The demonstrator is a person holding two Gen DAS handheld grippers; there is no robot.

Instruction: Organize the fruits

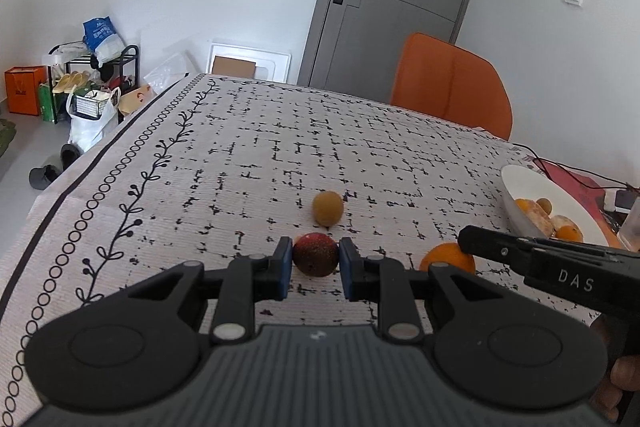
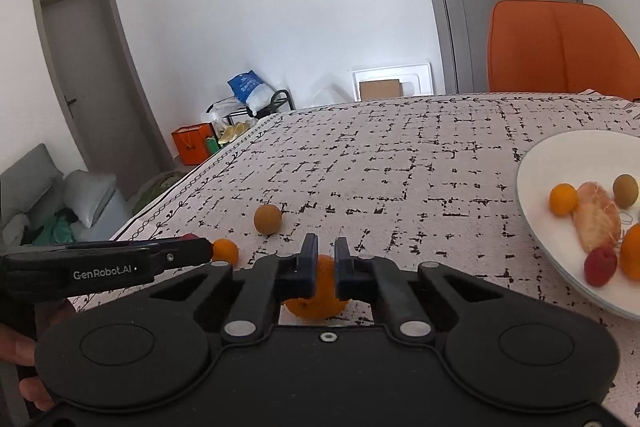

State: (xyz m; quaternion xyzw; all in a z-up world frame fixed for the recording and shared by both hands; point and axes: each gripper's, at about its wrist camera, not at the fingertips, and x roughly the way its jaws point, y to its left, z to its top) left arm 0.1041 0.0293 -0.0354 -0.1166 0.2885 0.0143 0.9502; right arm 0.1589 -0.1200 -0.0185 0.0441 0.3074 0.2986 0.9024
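I had the left hand-held gripper [image 1: 315,263] closed on a dark red round fruit [image 1: 315,254], its blue pads pressing both sides, low over the patterned cloth of the bench [image 1: 248,147]. Ahead of it a tan-brown round fruit [image 1: 327,207] sat alone on the cloth, with wide bare cloth beyond it as far as the far edge. The left edge of the bench ran diagonally away, bordered by a chain-and-vine print, and past it the floor dropped off toward a shoe rack [image 1: 96,67] and bags.

The right hand-held gripper [image 2: 326,267] had its jaws almost together, pinching an orange [image 2: 318,301] that bulged below and between the pads; in the left view that same orange [image 1: 448,257] lay just under the right tool's tip. No earlier view let me judge how that grip had formed.

To the right stood the white plate [image 2: 560,155], near the bench's right side, carrying small orange fruits, a peeled citrus piece, a tan fruit and a red one. A clear strip of cloth separated the held orange from the plate's rim. A small orange fruit [image 2: 225,251] lay just off the left tool's tip, near the tan one. An orange chair [image 2: 560,47] stood at the far edge.
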